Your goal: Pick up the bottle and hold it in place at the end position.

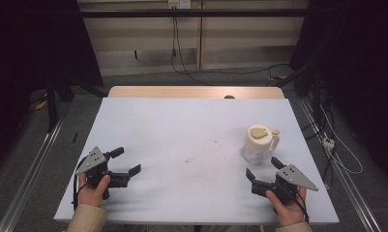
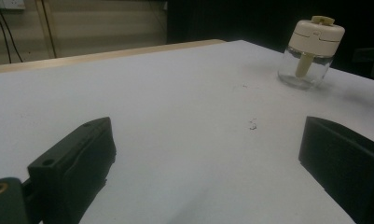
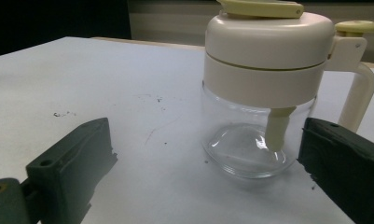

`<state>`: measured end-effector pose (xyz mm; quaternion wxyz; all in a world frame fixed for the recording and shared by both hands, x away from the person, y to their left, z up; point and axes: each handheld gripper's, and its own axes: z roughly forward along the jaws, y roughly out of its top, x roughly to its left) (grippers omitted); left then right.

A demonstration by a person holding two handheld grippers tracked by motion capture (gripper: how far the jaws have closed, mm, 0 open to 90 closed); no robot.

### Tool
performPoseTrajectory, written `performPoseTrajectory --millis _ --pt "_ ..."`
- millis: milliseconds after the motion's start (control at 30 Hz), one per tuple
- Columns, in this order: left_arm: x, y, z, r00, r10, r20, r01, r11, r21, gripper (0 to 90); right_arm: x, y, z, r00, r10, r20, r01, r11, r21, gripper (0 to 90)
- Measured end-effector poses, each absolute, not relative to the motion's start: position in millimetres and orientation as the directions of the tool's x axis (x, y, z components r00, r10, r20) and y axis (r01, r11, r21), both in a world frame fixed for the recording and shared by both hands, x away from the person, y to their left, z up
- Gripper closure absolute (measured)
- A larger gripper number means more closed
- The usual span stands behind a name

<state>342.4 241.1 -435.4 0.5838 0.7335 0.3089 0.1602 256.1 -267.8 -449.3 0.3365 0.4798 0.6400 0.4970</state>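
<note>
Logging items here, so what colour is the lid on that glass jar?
Cream lid with a pale yellow-green flap on top; clearest in the right gripper view.

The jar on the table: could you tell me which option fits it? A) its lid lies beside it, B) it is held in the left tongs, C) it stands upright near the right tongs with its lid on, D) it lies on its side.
C: the jar stands upright with its cream lid on, just ahead of the open right tongs, ungripped.
</note>
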Motion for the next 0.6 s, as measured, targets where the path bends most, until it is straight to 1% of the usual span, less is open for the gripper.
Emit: performPoseTrajectory --millis 400,600 --pt "342.1 241.6 -434.7 0.757 0.642 -0.121 0.261 -0.128 0.957 3.1 263.1 -268.2 -447.3 -0.291 0.956 0.038 0.285 0.048 0.957 2.1" --pt "341.7 240.3 -435.4 0.758 0.641 -0.12 0.264 -0.132 0.956 3.2 275.0 -272.6 -444.1 -0.259 0.965 0.049 0.296 0.031 0.955 2.4"
